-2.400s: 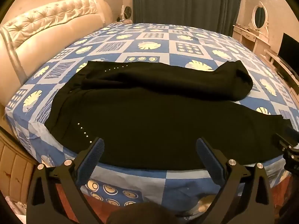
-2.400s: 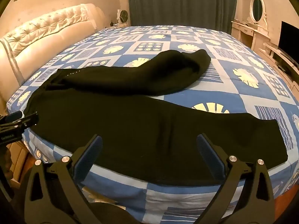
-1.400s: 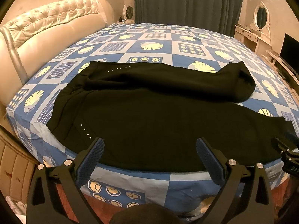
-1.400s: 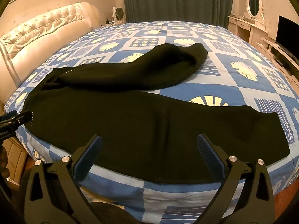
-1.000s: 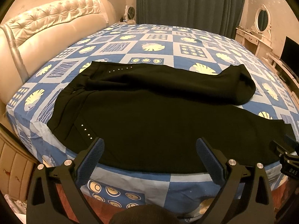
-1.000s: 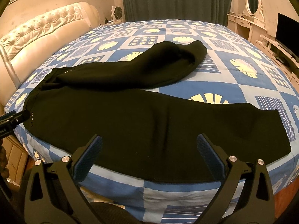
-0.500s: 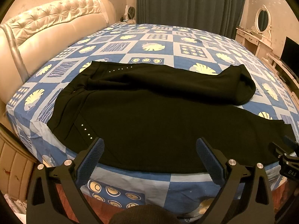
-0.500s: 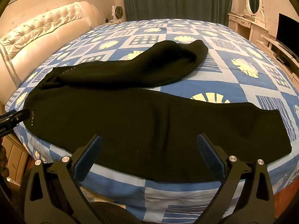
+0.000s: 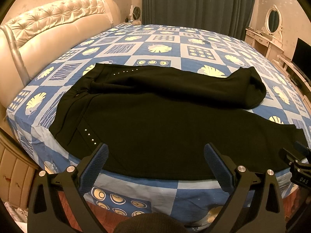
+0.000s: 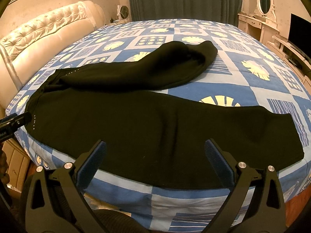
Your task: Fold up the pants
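Observation:
Black pants (image 9: 155, 120) lie spread on the bed (image 9: 165, 38), waistband to the left, legs running right. The near leg lies along the bed's front edge; the far leg (image 9: 243, 89) is bent back with its cuff doubled over. The pants also show in the right wrist view (image 10: 136, 122). My left gripper (image 9: 155, 155) is open and empty, just short of the near leg's front edge. My right gripper (image 10: 155, 153) is open and empty over the same edge, further toward the cuff. Each gripper's tip shows at the other view's edge.
The bed has a blue patterned sheet and a cream tufted headboard (image 9: 48, 29) on the left. Dark curtains (image 9: 194, 3) hang behind. A white dresser with an oval mirror (image 9: 272, 19) and a TV (image 9: 301, 52) stand at the right. The bed's front edge drops to the floor.
Both grippers have drifted slightly, staying open. The pants have not moved.

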### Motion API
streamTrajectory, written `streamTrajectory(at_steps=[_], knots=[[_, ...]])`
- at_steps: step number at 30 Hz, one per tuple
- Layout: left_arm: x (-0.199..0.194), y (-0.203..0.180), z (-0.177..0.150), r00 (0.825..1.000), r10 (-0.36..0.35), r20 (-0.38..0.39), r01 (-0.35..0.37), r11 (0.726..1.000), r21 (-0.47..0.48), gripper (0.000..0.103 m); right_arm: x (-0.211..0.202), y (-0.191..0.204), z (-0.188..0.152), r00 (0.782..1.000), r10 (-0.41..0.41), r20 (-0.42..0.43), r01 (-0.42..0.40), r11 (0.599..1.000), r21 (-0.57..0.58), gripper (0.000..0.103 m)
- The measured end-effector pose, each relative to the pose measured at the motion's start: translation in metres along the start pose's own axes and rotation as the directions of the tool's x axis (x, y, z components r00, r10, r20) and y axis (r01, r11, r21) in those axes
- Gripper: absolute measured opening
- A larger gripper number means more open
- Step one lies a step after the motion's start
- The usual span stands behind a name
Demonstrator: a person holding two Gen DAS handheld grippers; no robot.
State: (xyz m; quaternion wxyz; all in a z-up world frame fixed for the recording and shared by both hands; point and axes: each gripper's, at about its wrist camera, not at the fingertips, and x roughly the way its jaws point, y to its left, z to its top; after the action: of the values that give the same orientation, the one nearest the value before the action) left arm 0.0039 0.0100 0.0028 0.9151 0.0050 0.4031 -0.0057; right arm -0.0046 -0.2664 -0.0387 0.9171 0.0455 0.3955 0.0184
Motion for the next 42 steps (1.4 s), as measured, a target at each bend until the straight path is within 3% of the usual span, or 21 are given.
streamTrajectory(at_steps=[12,18,21,23,25,27,28,30,32,35,38,42], knots=[[-0.005,0.001,0.003,0.999,0.01,0.034,-0.011,1.0,0.011,0.099,0.002,0.004,-0.002,1.0,0.005,-0.01,-0.005,1.0,-0.001,0.101],[-0.009,-0.01,0.004,0.998,0.0,0.058,-0.008,0.99,0.143,0.099,0.003,0.004,-0.004,1.0,0.015,-0.02,-0.015,1.0,0.002,0.101],[-0.008,-0.014,0.006,0.999,-0.053,0.009,0.05,0.979,0.2,0.099,0.003,0.001,-0.003,1.0,0.015,-0.025,-0.015,1.0,0.001,0.101],[-0.007,-0.008,0.014,0.993,-0.112,-0.047,0.119,0.975,0.186,0.099,0.002,0.0,-0.003,0.999,0.02,-0.031,-0.02,1.0,0.006,0.101],[-0.004,0.01,0.03,0.976,-0.197,-0.095,0.208,0.971,0.114,0.099,0.003,-0.003,-0.001,0.999,0.029,-0.039,-0.028,0.999,0.017,0.101],[0.004,0.036,0.05,0.946,-0.295,-0.135,0.305,0.95,0.065,0.099,0.003,-0.005,0.001,0.998,0.041,-0.047,-0.04,0.999,0.031,0.101],[0.008,0.046,0.057,0.942,-0.31,-0.127,0.32,0.945,0.064,0.099,0.004,-0.006,0.002,0.998,0.046,-0.05,-0.045,0.998,0.039,0.101],[0.016,0.07,0.071,0.942,-0.324,-0.087,0.331,0.94,0.079,0.099,0.004,-0.008,0.005,0.997,0.06,-0.055,-0.057,0.997,0.054,0.101],[0.041,0.108,0.093,0.94,-0.327,-0.099,0.335,0.94,0.07,0.099,0.005,-0.009,0.008,0.996,0.067,-0.058,-0.063,0.996,0.064,0.101],[0.086,0.163,0.121,0.947,-0.294,-0.127,0.293,0.956,-0.024,0.098,0.008,-0.007,0.016,0.995,0.086,-0.051,-0.083,0.994,0.069,0.101],[0.137,0.218,0.15,0.947,-0.297,-0.12,0.281,0.95,-0.137,0.098,0.016,-0.004,0.026,0.994,0.097,-0.046,-0.094,0.994,0.063,0.101],[0.199,0.26,0.171,0.952,-0.263,-0.154,0.239,0.958,-0.16,0.098,0.036,0.002,0.044,0.988,0.14,-0.065,-0.135,0.989,0.066,0.101]])
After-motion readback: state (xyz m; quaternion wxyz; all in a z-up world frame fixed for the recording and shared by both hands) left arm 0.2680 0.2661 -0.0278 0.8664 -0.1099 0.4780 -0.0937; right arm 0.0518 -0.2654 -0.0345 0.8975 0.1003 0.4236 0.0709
